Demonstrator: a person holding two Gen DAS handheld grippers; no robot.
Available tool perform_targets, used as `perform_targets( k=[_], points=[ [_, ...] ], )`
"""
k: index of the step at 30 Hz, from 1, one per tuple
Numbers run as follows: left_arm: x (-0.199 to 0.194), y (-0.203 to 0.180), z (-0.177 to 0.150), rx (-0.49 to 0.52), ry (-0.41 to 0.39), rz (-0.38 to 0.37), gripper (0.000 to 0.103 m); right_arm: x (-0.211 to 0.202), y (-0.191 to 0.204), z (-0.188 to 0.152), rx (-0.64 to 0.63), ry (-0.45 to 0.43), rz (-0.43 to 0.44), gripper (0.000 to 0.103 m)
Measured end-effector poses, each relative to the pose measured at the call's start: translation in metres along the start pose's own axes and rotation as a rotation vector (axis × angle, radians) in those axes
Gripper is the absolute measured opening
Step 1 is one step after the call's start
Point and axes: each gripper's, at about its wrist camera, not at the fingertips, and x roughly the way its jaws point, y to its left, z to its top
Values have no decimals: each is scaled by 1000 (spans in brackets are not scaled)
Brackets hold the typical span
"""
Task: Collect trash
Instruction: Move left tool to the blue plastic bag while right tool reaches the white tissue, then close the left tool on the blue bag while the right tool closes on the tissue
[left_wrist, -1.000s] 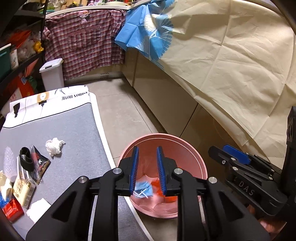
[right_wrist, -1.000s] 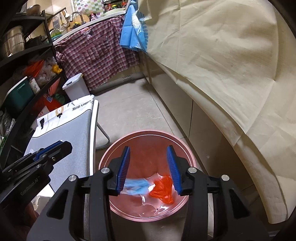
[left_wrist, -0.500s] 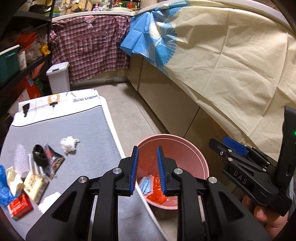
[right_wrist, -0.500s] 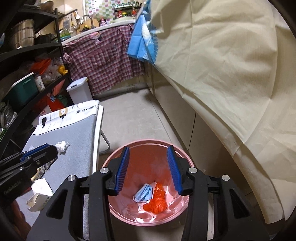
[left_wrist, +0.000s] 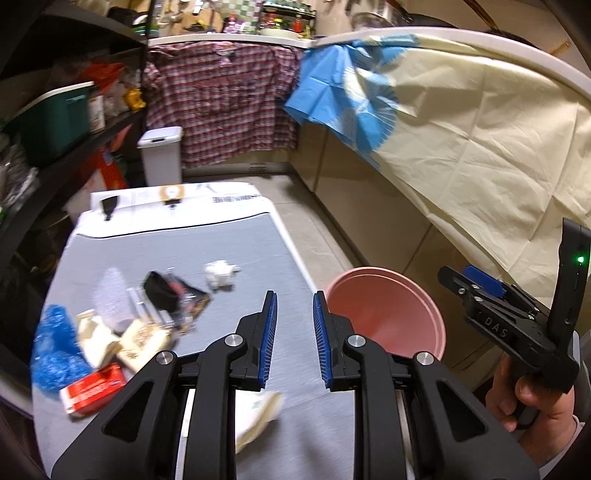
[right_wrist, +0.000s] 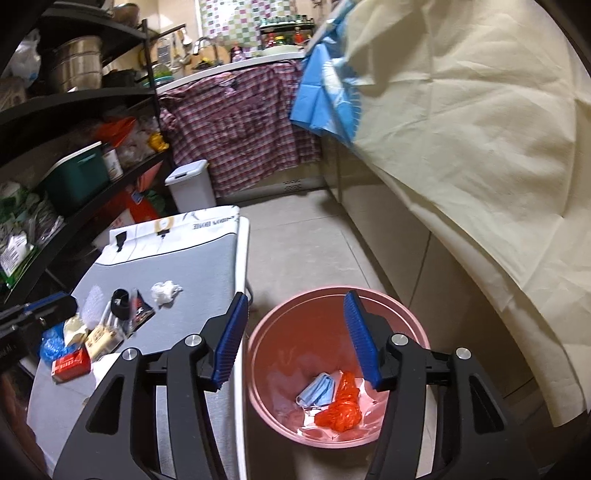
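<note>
Left gripper (left_wrist: 294, 325) narrowly parted, empty; right gripper (right_wrist: 295, 339) empty, jaws just widening above bin (right_wrist: 417, 325). Remaining trash (left_wrist: 122, 332) lies left of left gripper: light, crushable wrappers; soft tissue (left_wrist: 220, 274), pinch mid-wad

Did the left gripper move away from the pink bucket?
Yes. The left gripper was over the pink bucket a second ago. Now it is over the grey board, with the bucket to its right. Nothing is between its fingers.
</note>
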Motion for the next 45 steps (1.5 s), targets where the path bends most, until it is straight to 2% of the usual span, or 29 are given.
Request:
perform_targets(
  k=[8, 17, 27, 32, 38, 43, 45],
  points=[
    [-29, 62, -1, -24, -9, 78, 21, 3, 16, 0, -5, 39, 69, 53],
    [-44, 133, -10, -60, -8, 178, 21, 15, 54, 10, -51, 67, 207, 35],
    [-43, 183, -29, -135, -2, 238, 21, 52, 108, 21, -135, 80, 320, 34],
    [-37, 205, -36, -170, 13, 267, 21, 82, 131, 22, -161, 117, 361, 34],
    [-23, 221, -39, -183, 32, 324, 40, 121, 154, 17, -205, 180, 390, 34],
    [-12, 231, -37, -194, 50, 364, 43, 151, 168, 11, -230, 217, 391, 34],
    [-8, 235, -37, -201, 59, 370, 47, 164, 172, 10, -239, 233, 390, 34]
  ],
)
